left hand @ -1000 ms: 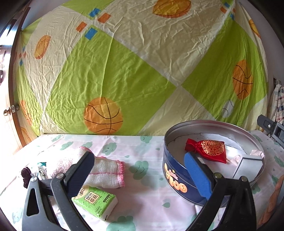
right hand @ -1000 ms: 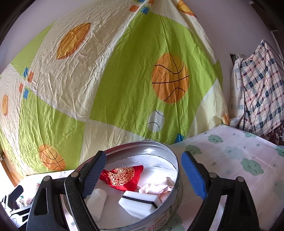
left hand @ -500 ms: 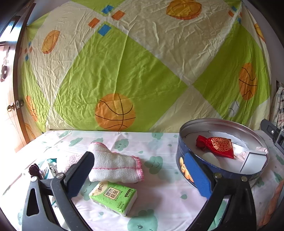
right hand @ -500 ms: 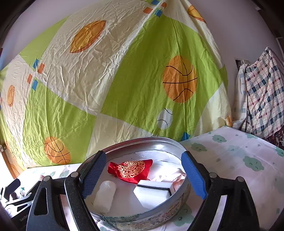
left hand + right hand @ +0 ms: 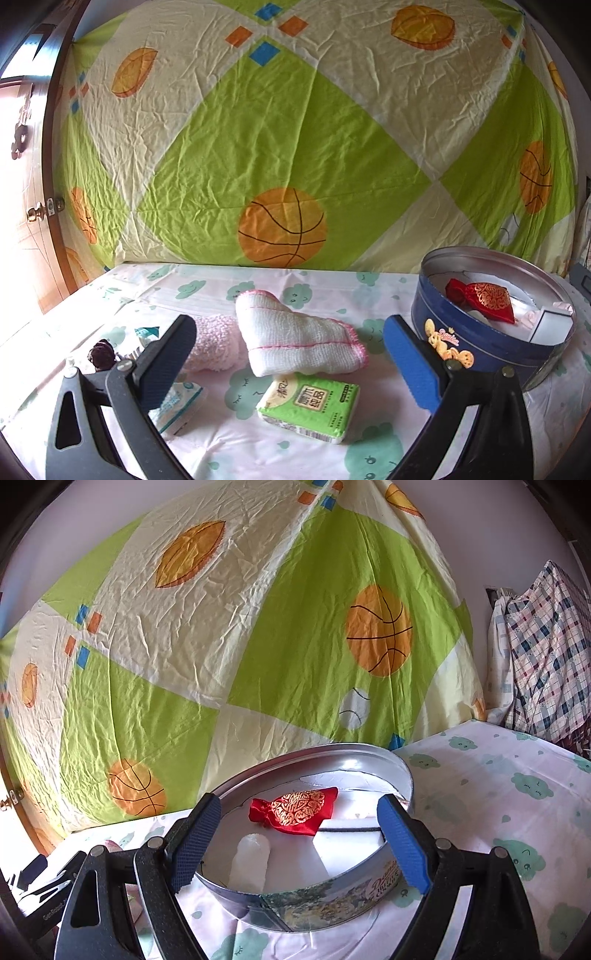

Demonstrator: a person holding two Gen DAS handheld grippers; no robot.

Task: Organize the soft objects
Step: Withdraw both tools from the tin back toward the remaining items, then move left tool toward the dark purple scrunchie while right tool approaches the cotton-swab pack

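We had the round tin standing toward the right side of the table, already holding a red embroidered pouch, a white roll and a white block. Several soft things lay outside it on the cloud-print cloth: a white folded cloth with pink edging near the middle of the table, a pink fluffy towel touching its left side, a green tissue pack just in front of the cloth, and a smaller tissue pack partly hidden behind the near finger. Our left gripper faced these loose items with its jaws wide apart and nothing between them. Our right gripper hung over the near rim of the tin, jaws likewise apart and empty. We judged ourselves mid-task, lining up the left gripper for the next pick, most likely the folded cloth or the green pack. That move would call for going lower and forward until the jaws straddled one item only, then closing gently so the neighbours were not dragged along, before carrying it across to the tin.
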